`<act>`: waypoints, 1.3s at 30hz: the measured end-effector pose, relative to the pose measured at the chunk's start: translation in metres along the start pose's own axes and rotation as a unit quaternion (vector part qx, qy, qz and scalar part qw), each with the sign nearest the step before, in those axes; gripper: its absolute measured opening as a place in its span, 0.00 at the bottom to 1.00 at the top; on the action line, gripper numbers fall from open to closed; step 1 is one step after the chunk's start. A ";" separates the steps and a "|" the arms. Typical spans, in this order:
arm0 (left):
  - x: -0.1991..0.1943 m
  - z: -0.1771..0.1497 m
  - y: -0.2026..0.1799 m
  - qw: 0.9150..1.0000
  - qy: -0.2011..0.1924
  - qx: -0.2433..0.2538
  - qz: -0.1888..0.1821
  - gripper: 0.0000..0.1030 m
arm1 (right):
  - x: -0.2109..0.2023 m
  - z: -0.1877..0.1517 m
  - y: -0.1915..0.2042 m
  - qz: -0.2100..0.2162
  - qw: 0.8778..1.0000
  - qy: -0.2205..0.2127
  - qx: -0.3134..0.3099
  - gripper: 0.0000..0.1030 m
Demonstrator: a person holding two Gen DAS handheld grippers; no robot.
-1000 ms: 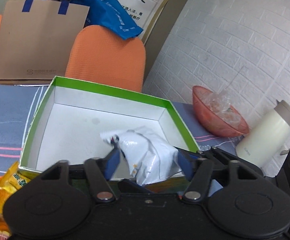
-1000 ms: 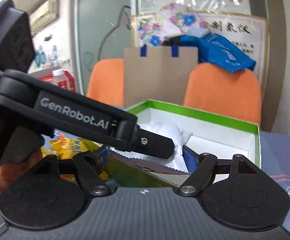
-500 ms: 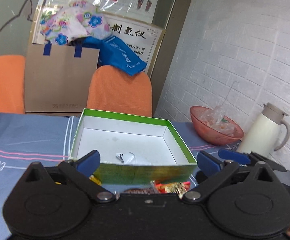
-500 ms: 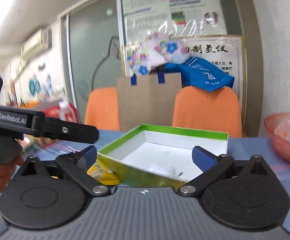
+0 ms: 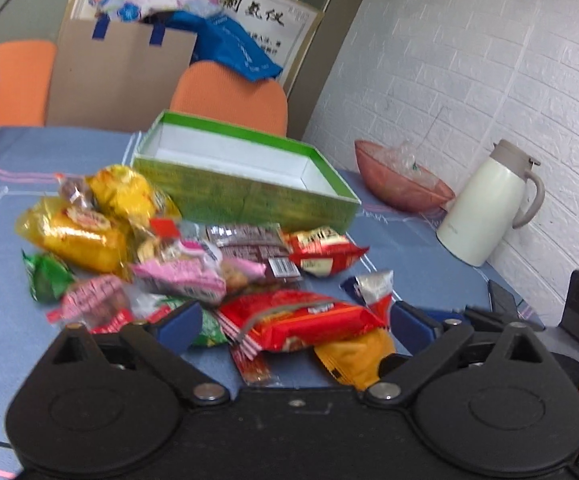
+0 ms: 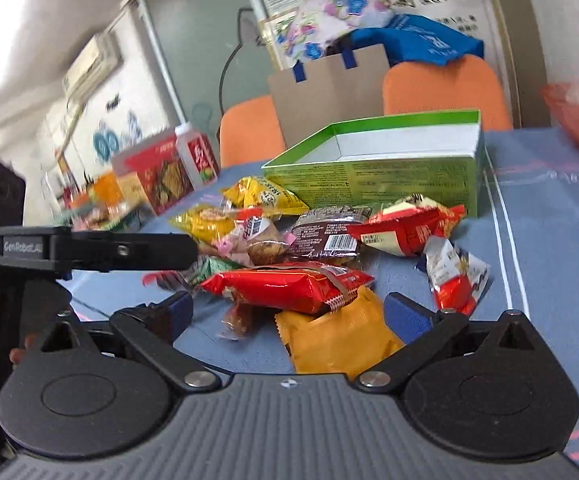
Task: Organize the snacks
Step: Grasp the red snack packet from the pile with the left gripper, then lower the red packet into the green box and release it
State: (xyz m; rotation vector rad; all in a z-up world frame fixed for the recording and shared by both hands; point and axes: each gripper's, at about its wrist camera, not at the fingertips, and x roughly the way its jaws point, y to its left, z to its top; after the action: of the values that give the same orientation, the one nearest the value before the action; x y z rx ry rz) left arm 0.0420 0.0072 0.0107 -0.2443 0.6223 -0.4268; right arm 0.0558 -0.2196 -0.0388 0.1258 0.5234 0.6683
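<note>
The left gripper [image 5: 295, 326] has its fingers wide apart and holds nothing. The right gripper [image 6: 287, 314] is the same, wide and empty. Just past both sets of fingers lies the long red snack pack [image 5: 301, 318], with its long side going across, from one finger to the other. An orange pack [image 6: 337, 338] peeks out from under it, closest to the right gripper. More snacks [image 5: 137, 236] are piled behind. The green box [image 5: 245, 196] sits farther back on the tabletop [image 5: 409, 264], open on top, with lots of room inside.
</note>
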 end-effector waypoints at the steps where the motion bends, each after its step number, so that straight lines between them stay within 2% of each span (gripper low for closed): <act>1: 0.004 0.000 0.000 1.000 0.006 0.002 -0.005 1.00 | 0.002 0.002 0.003 -0.008 1.000 0.003 -0.018 1.00; 3: 0.014 -0.001 0.000 1.000 0.021 0.004 -0.012 1.00 | 0.006 0.002 0.008 -0.021 0.999 0.009 -0.049 1.00; 5: 0.024 -0.002 0.002 0.999 0.040 -0.005 -0.017 0.89 | 0.013 0.003 0.009 -0.030 0.997 0.013 -0.075 1.00; 14: 0.043 0.000 0.012 0.998 0.054 -0.016 -0.008 0.90 | 0.040 0.007 0.008 -0.056 0.990 0.051 -0.119 1.00; 17: 0.049 0.000 0.009 0.998 0.058 -0.004 -0.005 0.89 | 0.046 0.007 0.009 -0.055 0.988 0.059 -0.133 1.00; 18: 0.051 0.000 0.008 0.998 0.060 0.001 -0.003 0.88 | 0.048 0.006 0.009 -0.052 0.987 0.061 -0.136 1.00; 19: 0.054 0.000 0.007 0.998 0.060 0.003 -0.007 0.81 | 0.051 0.005 0.010 -0.055 0.986 0.061 -0.142 1.00; 20: 0.055 0.000 0.008 0.998 0.062 -0.002 -0.015 0.75 | 0.054 0.003 0.012 -0.062 0.984 0.062 -0.155 0.95; 21: 0.056 0.000 0.008 0.998 0.065 -0.010 -0.019 0.75 | 0.055 0.002 0.014 -0.067 0.982 0.064 -0.166 0.94; 23: 0.052 0.001 0.004 0.998 0.055 -0.006 -0.016 0.75 | 0.052 0.001 0.020 -0.079 0.980 0.056 -0.174 0.92; 26: 0.037 0.005 -0.001 0.999 0.036 -0.002 -0.019 0.73 | 0.041 0.005 0.021 -0.072 0.983 0.035 -0.163 0.90; 27: 0.032 0.008 -0.003 0.999 0.027 0.000 -0.019 0.73 | 0.036 0.008 0.021 -0.069 0.985 0.029 -0.158 0.86; 29: 0.020 0.018 -0.008 1.000 0.006 0.010 -0.018 0.73 | 0.028 0.015 0.022 -0.072 0.985 0.015 -0.156 0.72; 33: 0.013 0.039 -0.019 0.999 -0.021 0.037 -0.017 0.72 | 0.020 0.034 0.021 -0.071 0.985 -0.019 -0.154 0.70; 39: 0.021 0.075 -0.023 0.997 -0.049 0.052 -0.025 0.72 | 0.024 0.065 0.014 -0.089 0.980 -0.059 -0.166 0.70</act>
State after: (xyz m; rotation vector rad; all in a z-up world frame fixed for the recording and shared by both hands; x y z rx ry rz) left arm 0.0958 -0.0161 0.0667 -0.1812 0.4964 -0.4914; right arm 0.0963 -0.1904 0.0108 -0.1933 0.2987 0.5600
